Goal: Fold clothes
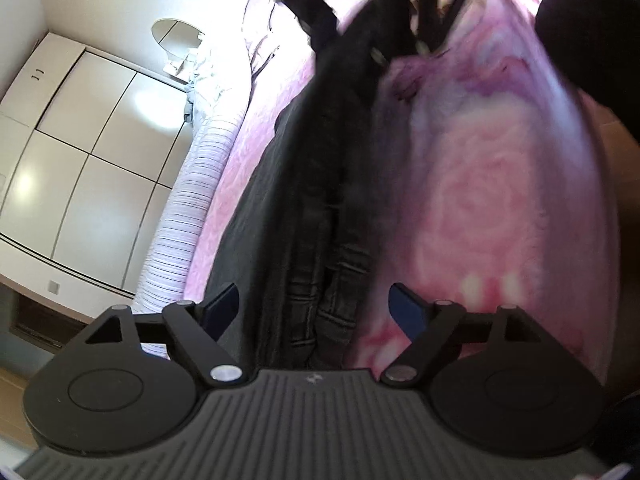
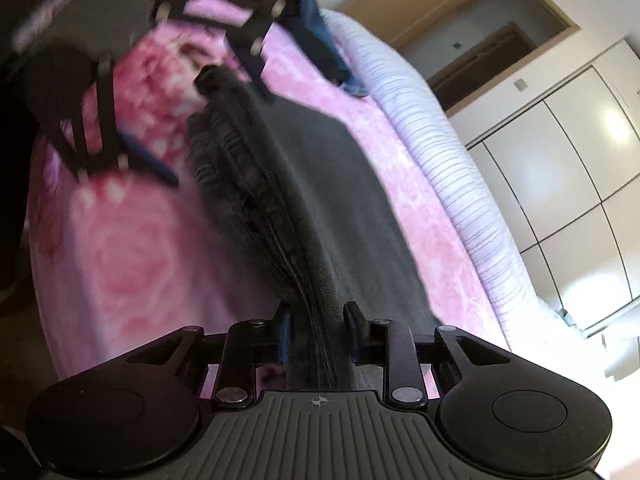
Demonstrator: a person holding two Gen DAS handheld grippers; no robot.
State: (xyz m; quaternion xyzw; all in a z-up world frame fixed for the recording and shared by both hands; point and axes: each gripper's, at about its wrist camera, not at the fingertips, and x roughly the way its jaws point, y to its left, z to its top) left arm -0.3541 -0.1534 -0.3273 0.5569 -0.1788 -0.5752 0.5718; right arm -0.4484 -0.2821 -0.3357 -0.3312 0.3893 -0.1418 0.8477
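Observation:
Dark grey jeans (image 1: 320, 200) lie folded lengthwise in a long strip on a pink floral blanket (image 1: 480, 200). My left gripper (image 1: 316, 310) is open, its blue-padded fingers (image 1: 222, 308) standing wide on either side of the belt-looped waistband without touching it. At the strip's far end the right gripper (image 1: 400, 50) shows blurred. In the right wrist view my right gripper (image 2: 318, 320) is shut on a ridge of the jeans (image 2: 288, 184), with fabric pinched between its pads. There the left gripper (image 2: 222, 140) hovers open over the other end.
The blanket (image 2: 120, 260) covers a bed edged with striped white bedding (image 2: 440, 160). A blue garment (image 2: 320, 40) lies at the bed's far side. White wardrobe doors (image 2: 580, 200) and a wooden doorway (image 2: 480, 52) stand beyond. A dark sleeve (image 1: 592, 40) fills the left view's upper right.

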